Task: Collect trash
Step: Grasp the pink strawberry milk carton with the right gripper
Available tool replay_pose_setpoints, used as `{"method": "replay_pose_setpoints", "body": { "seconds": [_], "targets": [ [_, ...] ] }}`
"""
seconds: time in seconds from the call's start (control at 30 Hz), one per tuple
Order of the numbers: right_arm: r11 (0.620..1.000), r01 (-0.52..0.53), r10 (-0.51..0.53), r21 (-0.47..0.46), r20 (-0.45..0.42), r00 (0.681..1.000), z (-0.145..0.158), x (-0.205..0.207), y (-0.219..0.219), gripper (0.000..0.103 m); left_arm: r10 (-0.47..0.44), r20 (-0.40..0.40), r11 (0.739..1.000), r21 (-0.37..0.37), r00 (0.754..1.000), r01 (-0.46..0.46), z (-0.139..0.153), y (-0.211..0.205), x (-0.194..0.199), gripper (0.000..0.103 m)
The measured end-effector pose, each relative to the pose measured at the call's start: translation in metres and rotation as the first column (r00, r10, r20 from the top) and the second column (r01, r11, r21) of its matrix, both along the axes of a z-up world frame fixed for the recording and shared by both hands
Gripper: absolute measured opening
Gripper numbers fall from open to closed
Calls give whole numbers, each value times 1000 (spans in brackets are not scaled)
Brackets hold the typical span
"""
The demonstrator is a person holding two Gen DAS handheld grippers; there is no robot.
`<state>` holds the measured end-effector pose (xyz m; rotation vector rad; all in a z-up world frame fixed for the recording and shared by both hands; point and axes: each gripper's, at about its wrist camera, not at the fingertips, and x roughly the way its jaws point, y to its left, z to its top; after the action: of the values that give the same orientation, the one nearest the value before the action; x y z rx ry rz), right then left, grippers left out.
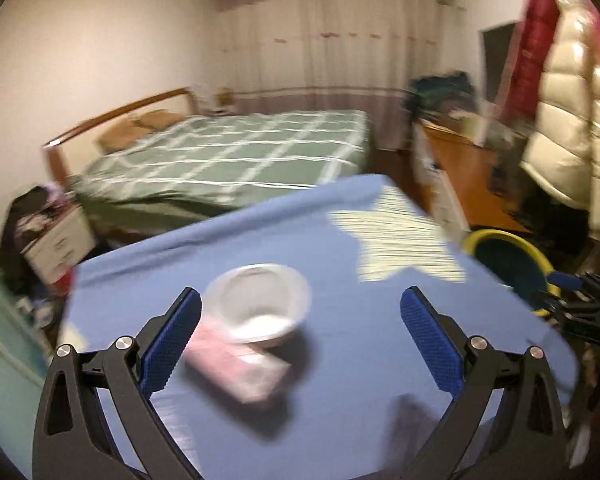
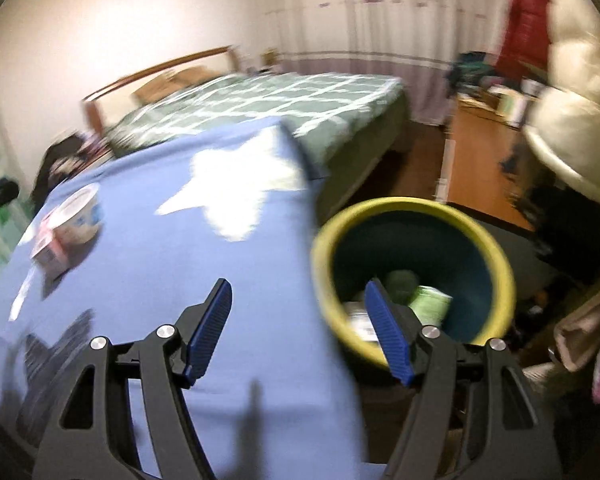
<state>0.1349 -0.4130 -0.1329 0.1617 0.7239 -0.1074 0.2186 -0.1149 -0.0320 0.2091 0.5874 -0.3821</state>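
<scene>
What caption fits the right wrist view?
Open right gripper above the yellow-rimmed bin; white cup and pink carton remain on blue cloth.

A bed [image 1: 228, 152] with a green checked cover stands beyond the blue cloth [image 1: 340, 360] bearing a pale star [image 1: 396, 240]. A cream puffer jacket [image 1: 568, 120] hangs beside an orange desk [image 1: 468, 176].

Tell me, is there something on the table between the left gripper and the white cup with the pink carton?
Nothing visible does. The left gripper is open and empty, and only bare blue cloth of the table lies before the white cup and the pink carton, which touch each other.
</scene>
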Motion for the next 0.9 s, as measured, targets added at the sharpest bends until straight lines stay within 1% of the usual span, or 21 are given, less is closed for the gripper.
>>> {"method": "replay_pose_setpoints", "body": {
  "seconds": [0.07, 0.1, 0.2, 0.27, 0.3, 0.37, 0.4, 0.47, 0.5, 0.6, 0.63, 0.7, 0.77, 0.9],
  "targets": [
    [998, -67, 67, 8, -6, 998, 2, 11, 18, 66, 71, 1, 997, -30, 997, -71, 2, 40, 8, 98],
    [993, -117, 117, 16, -12, 993, 3, 18, 31, 66, 87, 3, 995, -45, 996, -87, 2, 54, 11, 98],
    [960, -276, 278, 48, -29, 960, 6, 39, 72, 66, 179, 23, 980, -94, 984, -176, -2, 98, 22, 98],
    [931, -360, 362, 58, -38, 931, 8, 54, 102, 66, 213, 25, 969, -131, 977, -208, -8, 120, 29, 98],
    [908, -416, 418, 60, -45, 907, 10, 63, 122, 66, 227, 28, 964, -151, 974, -220, -13, 128, 34, 98],
    [876, -478, 482, 69, -55, 874, 11, 74, 148, 66, 255, 18, 953, -176, 967, -248, -22, 142, 42, 98],
    [839, -538, 544, 84, -63, 837, 11, 83, 167, 66, 273, 4, 944, -196, 962, -267, -28, 152, 46, 98],
    [810, -581, 587, 80, -81, 806, 11, 94, 188, 66, 294, -19, 933, -214, 956, -291, -35, 157, 50, 98],
    [795, -602, 606, 67, -99, 789, 9, 104, 204, 66, 304, -38, 925, -227, 952, -305, -38, 167, 52, 98],
    [780, -623, 625, 64, -121, 771, 5, 119, 227, 66, 338, -48, 905, -258, 940, -338, -43, 185, 51, 98],
    [769, -634, 639, 81, -130, 758, 3, 126, 236, 66, 349, -47, 901, -258, 936, -349, -46, 187, 49, 98],
    [762, -639, 647, 98, -146, 749, -3, 138, 252, 66, 376, -43, 888, -269, 925, -374, -48, 193, 48, 98],
    [770, -631, 638, 96, -153, 755, -6, 143, 260, 66, 382, -58, 878, -289, 922, -382, -52, 200, 50, 98],
    [789, -605, 614, 107, -167, 772, -18, 155, 272, 66, 390, -79, 874, -283, 917, -396, -57, 191, 52, 98]
  ]
}}
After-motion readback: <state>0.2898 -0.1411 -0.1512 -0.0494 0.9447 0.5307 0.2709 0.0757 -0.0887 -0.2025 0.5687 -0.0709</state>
